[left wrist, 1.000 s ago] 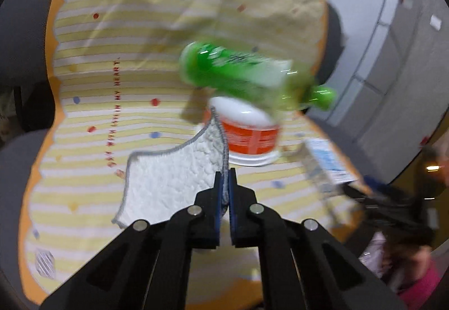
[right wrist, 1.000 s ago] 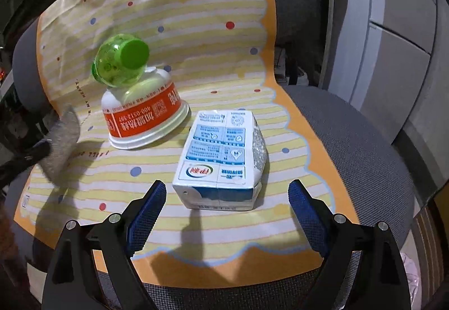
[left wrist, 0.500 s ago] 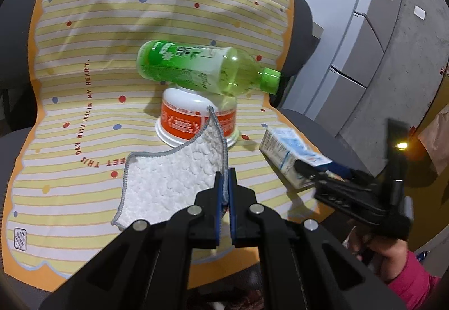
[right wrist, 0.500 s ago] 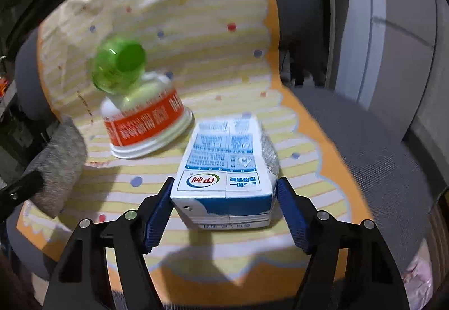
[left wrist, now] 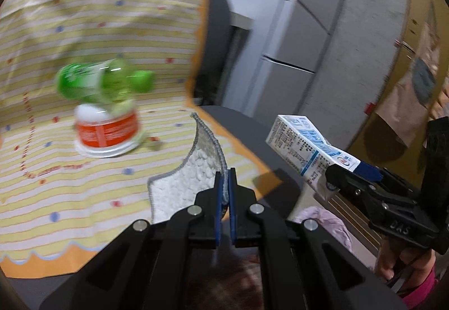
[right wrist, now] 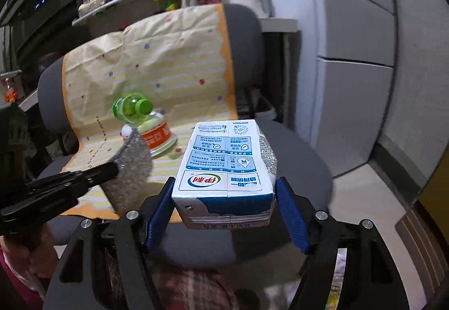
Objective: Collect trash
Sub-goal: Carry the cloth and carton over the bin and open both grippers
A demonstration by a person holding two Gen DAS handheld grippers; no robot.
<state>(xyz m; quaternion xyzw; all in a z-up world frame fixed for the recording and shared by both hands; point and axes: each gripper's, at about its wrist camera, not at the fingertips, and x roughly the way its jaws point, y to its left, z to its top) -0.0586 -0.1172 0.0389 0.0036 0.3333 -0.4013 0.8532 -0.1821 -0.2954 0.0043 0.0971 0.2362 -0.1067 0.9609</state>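
Gripping a blue-and-white rectangular milk carton [right wrist: 224, 169] between the blue pads of the right gripper [right wrist: 224, 214], jaws set wide and pressing on both side walls of the carton, having closed onto it within the last second. Holding that carton in the air, clear of the grey fabric office chair [right wrist: 303, 169] and out past the front edge of the yellow-striped, dotted paper sheet with an orange scalloped border [right wrist: 179, 57] that is draping over the chair's back and seat. Showing again in the left wrist view as the same carton [left wrist: 306, 144] tilting upward from the black arms of the right gripper [left wrist: 348, 169], to the right of the chair seat. Pinching the grey-hemmed edge of a white quilted cloth [left wrist: 190, 183] in the left gripper [left wrist: 225, 183], jaws fully together on the fabric, the cloth hanging partly over the sheet near the seat's front. Leaving a green plastic bottle with a green cap [right wrist: 132, 110] lying on its side on top of an upturned white tub with an orange label [right wrist: 157, 139], both resting on the sheet well behind the carton, and blurring in the left wrist view. Catching a hand in a pink sleeve [left wrist: 401, 270] under the right gripper's body.
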